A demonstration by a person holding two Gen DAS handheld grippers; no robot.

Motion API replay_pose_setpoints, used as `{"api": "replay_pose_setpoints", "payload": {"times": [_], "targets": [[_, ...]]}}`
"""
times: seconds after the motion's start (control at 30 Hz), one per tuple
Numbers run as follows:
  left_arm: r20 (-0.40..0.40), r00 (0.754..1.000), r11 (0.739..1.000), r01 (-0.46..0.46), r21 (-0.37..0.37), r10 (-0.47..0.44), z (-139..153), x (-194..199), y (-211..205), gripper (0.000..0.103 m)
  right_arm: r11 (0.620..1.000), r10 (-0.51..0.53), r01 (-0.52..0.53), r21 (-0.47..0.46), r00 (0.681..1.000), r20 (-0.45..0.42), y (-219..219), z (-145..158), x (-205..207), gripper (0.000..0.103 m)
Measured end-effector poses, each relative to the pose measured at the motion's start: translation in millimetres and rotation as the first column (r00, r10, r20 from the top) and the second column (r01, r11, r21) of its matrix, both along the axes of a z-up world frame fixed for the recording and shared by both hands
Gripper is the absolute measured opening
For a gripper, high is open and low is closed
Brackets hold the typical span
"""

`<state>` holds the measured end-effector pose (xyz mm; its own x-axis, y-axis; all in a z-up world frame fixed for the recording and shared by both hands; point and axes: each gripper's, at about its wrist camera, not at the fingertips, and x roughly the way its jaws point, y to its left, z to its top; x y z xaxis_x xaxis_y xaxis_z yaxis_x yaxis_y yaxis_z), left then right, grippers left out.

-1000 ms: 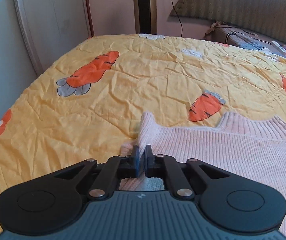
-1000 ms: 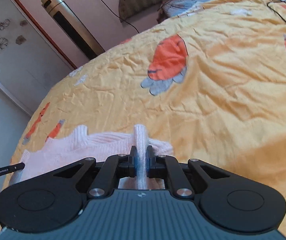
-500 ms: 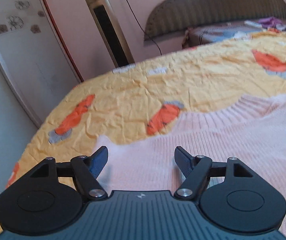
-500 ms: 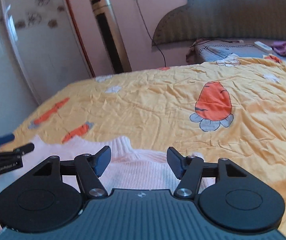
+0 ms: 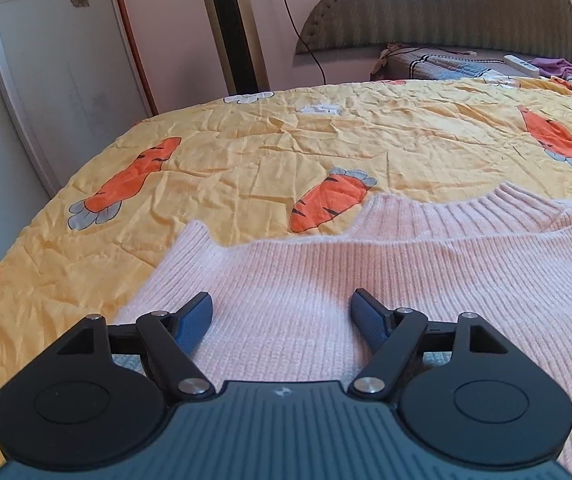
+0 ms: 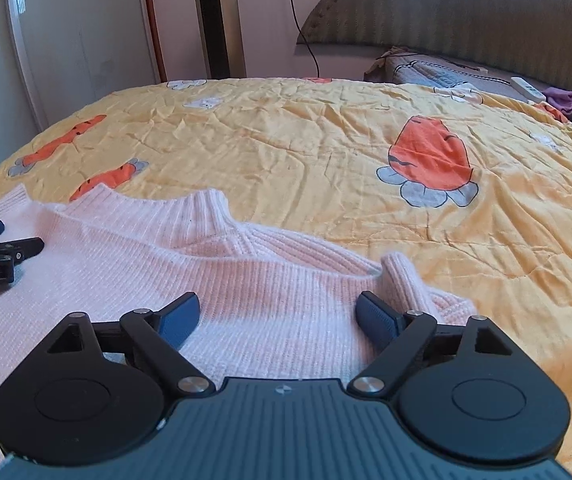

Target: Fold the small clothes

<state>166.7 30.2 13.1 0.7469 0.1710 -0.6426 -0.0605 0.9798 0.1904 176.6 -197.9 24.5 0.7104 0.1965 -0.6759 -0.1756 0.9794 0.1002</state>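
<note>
1 pink ribbed sweater (image 6: 222,280) — flat on carrot-print bedspread (image 6: 325,152), collar up.

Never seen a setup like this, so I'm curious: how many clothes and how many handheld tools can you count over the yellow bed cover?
Clothes: 1, the pink sweater
Tools: 2, the left tool and the right tool, both open
Total: 3

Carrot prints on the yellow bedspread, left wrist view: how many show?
3 whole: one at left, one by the sweater's collar, one at far right. The sweater may hide more.
</note>
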Motion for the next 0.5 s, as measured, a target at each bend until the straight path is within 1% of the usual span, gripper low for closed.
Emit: {"api": "replay_pose_setpoints", "payload": {"times": [0.03,0.1,0.17,0.2,0.23,0.27,0.3,0.37,0.4,0.43,0.47,0.5], "targets": [[0.001,1.0,1.0,0.0,-0.004,0.0,0.3,-0.1,0.9,0.076,1.0,-0.007,0.007,0.014,1.0,0.004,-2.6,2.2,-1.0,0.085],[0.003,1.0,1.0,-0.001,-0.008,0.001,0.3,-0.6,1.6,0.077,0.999,-0.045,0.045,0.022,0.999,0.014,-6.5,10.4,-4.7,0.08],[0.006,1.0,1.0,-0.002,-0.001,0.002,0.3,-1.1,0.4,0.077,0.993,-0.115,0.113,0.023,0.992,0.051,-6.7,25.7,-15.7,0.081],[0.007,1.0,1.0,-0.002,0.002,0.002,0.3,-1.1,-0.1,0.077,0.992,-0.122,0.118,0.054,0.99,0.078,-6.3,34.2,-23.4,0.082],[0.008,1.0,1.0,-0.003,0.002,0.002,0.2,-1.2,0.1,0.077,0.991,-0.102,0.094,0.093,0.991,0.089,-4.7,40.6,-30.6,0.082],[0.007,1.0,1.0,-0.003,0.001,0.003,0.1,-1.3,0.1,0.077,0.991,-0.071,0.06,0.12,0.993,0.091,-0.8,44.3,-36.6,0.085],[0.007,1.0,1.0,-0.002,0.0,0.002,0.1,-1.3,0.1,0.077,0.992,-0.03,0.019,0.124,0.996,0.088,6.3,45.9,-42.3,0.088],[0.008,1.0,1.0,-0.001,-0.004,0.001,0.2,-1.7,0.4,0.077,0.997,0.05,-0.054,0.05,0.996,0.077,25.6,40.0,-49.4,0.089],[0.009,1.0,1.0,-0.001,-0.012,0.001,0.4,-2.2,1.6,0.077,0.997,0.081,-0.08,-0.015,0.995,0.064,36.1,31.6,-50.9,0.09],[0.01,1.0,1.0,-0.002,-0.021,0.002,0.4,-2.5,2.9,0.077,0.993,0.093,-0.09,-0.076,0.995,0.032,43.7,19.3,-49.5,0.092],[0.011,1.0,1.0,-0.003,-0.03,0.003,0.5,-2.6,4.3,0.077,0.992,0.1,-0.096,-0.086,0.994,0.044,44.3,8.4,-50.3,0.098],[0.01,1.0,0.999,-0.004,-0.037,0.004,0.9,-2.6,5.4,0.078,0.994,0.106,-0.101,-0.049,0.989,0.099,38.6,1.3,-54.0,0.1]]}}
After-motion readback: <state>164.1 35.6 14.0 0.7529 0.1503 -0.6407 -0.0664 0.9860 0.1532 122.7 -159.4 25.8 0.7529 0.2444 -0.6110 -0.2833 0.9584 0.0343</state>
